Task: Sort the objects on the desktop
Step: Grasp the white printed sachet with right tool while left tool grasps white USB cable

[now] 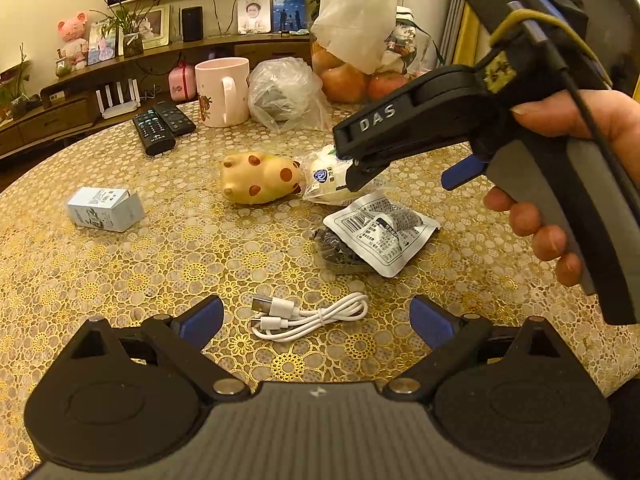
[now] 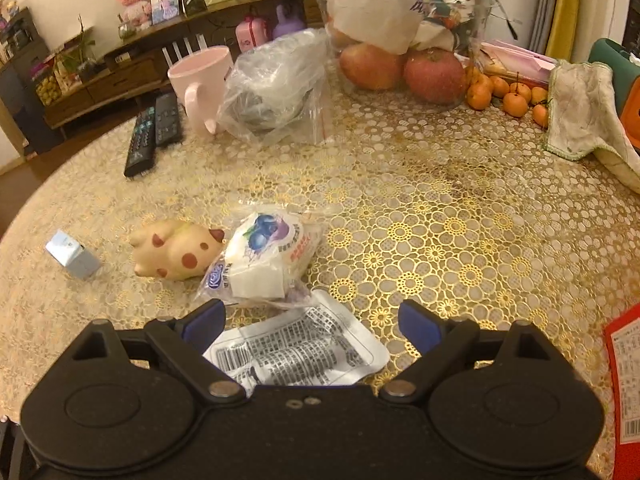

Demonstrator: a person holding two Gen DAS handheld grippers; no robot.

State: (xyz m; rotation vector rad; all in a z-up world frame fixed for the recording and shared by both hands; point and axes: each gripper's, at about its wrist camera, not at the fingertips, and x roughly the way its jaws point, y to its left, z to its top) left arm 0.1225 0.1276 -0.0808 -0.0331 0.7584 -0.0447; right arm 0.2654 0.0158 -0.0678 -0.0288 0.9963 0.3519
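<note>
Cable (image 1: 310, 317), white USB, coiled on the table (image 1: 120, 280), nearest the left gripper (image 1: 316, 320). That gripper's jaws spread wide, nothing between the blue pads (image 1: 202, 318); cable lies in the gap but just ahead, untouched.

Right gripper (image 2: 312, 326) also wide open, empty. It hovers over a white printed pouch (image 2: 296, 354), which shows between its fingers, no contact visible. From the left wrist view the same pouch (image 1: 380, 232) overlaps a dark clump (image 1: 340, 250) under its left edge; can't tell what the clump is.

A hand (image 1: 560, 184) grips the right gripper's handle, seen from the left wrist camera. Tip of that gripper sits over a wrapped snack (image 1: 326, 178).

Snack (image 2: 264, 260): clear wrapper, blueberry print, white block inside. Touching the pouch's far edge and the pig toy (image 2: 176, 250) on its left. Pig is tan with brown spots, lying on its side.

Small box (image 1: 105, 209), light blue, lying flat well left of the pig, apart from everything.

Farther back: two remotes (image 1: 162, 126) side by side, pink mug (image 1: 222, 92) just right of them, crumpled clear bag (image 1: 284, 94) touching the mug. Behind that, apples (image 2: 404, 68) under a white bag (image 1: 352, 12). Tangerines (image 2: 508, 98) right of the apples, then a cloth (image 2: 584, 112) at the far right edge.

Red packet (image 2: 624, 392) at the table's near right edge, partly cut off.
</note>
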